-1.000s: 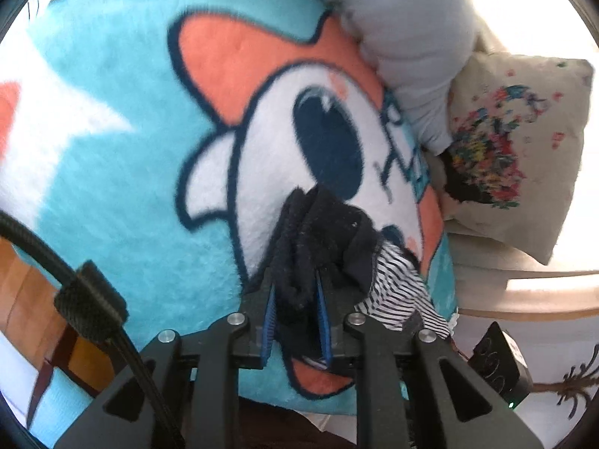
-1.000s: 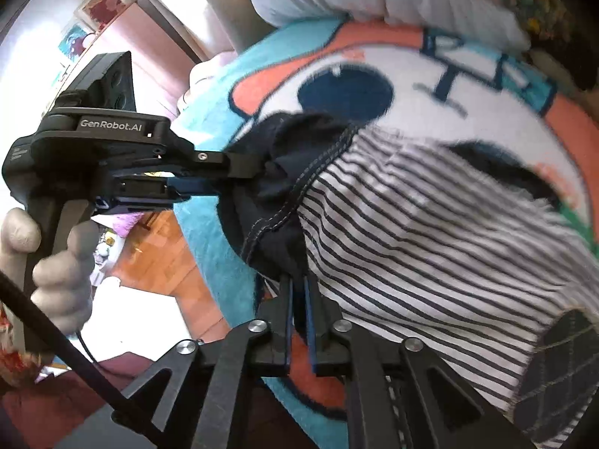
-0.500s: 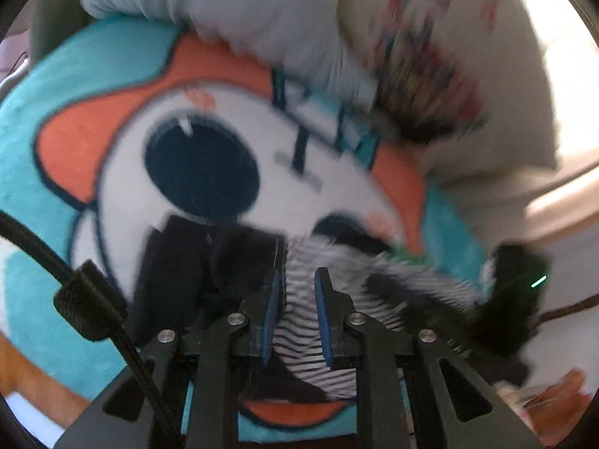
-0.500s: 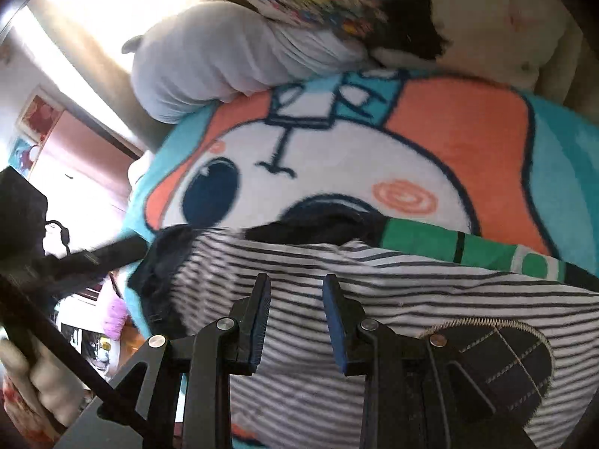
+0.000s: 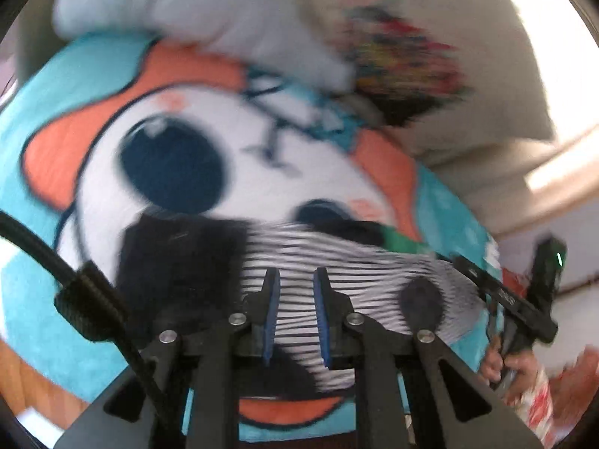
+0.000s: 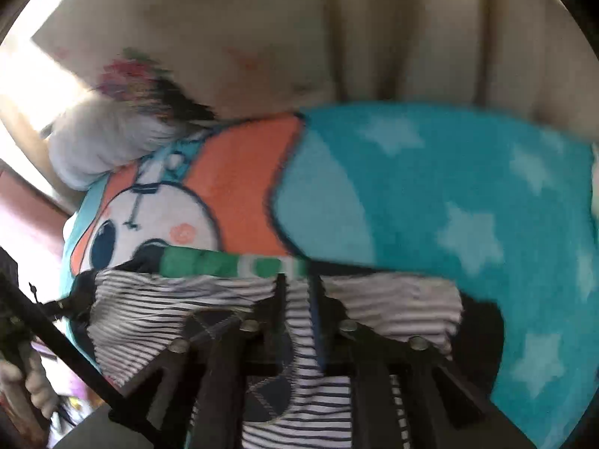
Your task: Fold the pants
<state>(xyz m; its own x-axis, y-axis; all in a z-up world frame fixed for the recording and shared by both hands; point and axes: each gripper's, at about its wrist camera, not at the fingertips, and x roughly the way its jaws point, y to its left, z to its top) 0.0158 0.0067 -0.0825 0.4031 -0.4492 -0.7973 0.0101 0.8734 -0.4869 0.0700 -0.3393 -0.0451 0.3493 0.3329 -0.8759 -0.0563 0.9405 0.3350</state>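
Observation:
The pants are black-and-white striped with dark cuffs and oval knee patches. They lie spread on a teal cartoon blanket. My left gripper is open and empty just above the striped cloth. In the right wrist view the pants lie across the bottom, beside a green band on the blanket. My right gripper is open and empty over the striped cloth. Both views are blurred by motion.
A grey pillow and a flowered cushion lie at the blanket's far edge. A beige sofa back stands behind. The right gripper's handle and a hand show at right. Wood floor shows at lower left.
Both grippers let go of the dark cuff end and opened. The pants dropped onto the blanket and now lie spread out. Both grippers swung toward the sofa back.

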